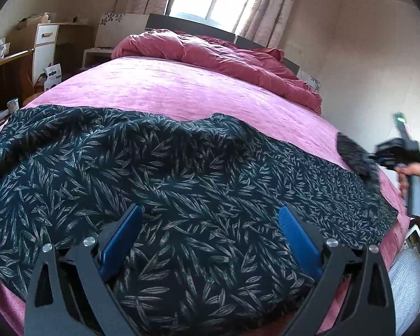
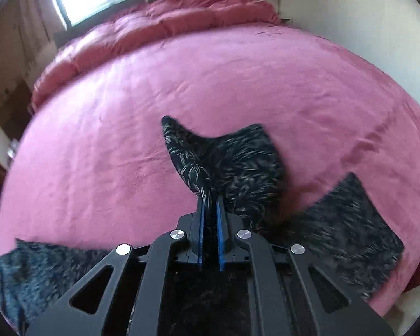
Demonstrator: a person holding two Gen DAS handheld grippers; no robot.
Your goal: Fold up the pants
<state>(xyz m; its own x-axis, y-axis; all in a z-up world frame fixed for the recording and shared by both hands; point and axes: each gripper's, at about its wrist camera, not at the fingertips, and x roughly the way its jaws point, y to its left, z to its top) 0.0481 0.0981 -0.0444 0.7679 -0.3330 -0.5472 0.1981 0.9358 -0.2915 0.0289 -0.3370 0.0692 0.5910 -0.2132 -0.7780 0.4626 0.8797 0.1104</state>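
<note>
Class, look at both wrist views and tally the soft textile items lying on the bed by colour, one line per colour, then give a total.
Black with a pale leaf print: 1, the pants
Pink: 1, the bedspread
Dark red: 1, the bunched duvet at the far end
Total: 3

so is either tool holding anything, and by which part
The right tool is pinching the pants at a bunched-up edge of the fabric. The left tool is open above them, holding nothing.
</note>
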